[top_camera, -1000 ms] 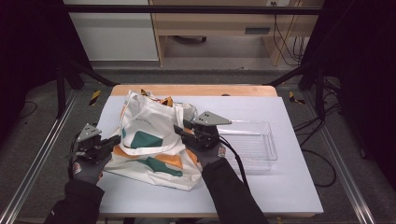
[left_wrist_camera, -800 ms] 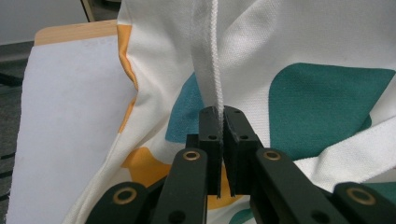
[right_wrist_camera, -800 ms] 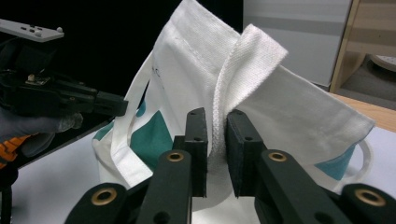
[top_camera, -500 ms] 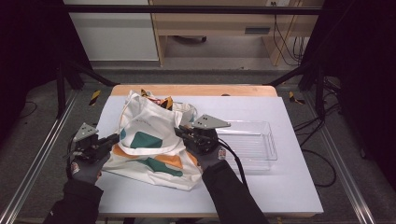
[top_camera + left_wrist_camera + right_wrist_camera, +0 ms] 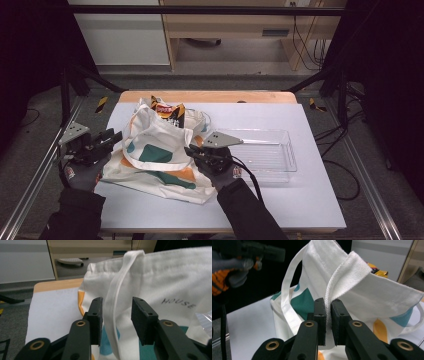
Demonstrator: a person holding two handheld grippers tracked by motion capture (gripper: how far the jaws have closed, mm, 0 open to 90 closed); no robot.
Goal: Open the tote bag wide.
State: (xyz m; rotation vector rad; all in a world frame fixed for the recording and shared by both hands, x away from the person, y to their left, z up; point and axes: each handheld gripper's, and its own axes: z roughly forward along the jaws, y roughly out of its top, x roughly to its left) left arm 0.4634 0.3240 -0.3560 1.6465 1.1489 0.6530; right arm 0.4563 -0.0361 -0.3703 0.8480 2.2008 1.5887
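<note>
A white tote bag (image 5: 155, 150) with teal and orange patches lies on the white table (image 5: 300, 200), its mouth towards the far side. My left gripper (image 5: 112, 137) is at the bag's left edge and is open. In the left gripper view a white handle strap (image 5: 112, 305) hangs loose between the jaws of the left gripper (image 5: 116, 317). My right gripper (image 5: 192, 151) is at the bag's right side. In the right gripper view the right gripper (image 5: 328, 315) is shut on a fold of the bag's rim (image 5: 342, 275), holding it up.
Snack packets (image 5: 167, 111) stick out of the bag's mouth at the far end. A clear plastic tray (image 5: 265, 152) sits just right of the right gripper. A wooden strip (image 5: 210, 96) runs along the table's far edge, with cabinets beyond it.
My left gripper has moved up and in towards the bag's left edge. The right gripper has shifted slightly left while keeping its hold on the rim.
</note>
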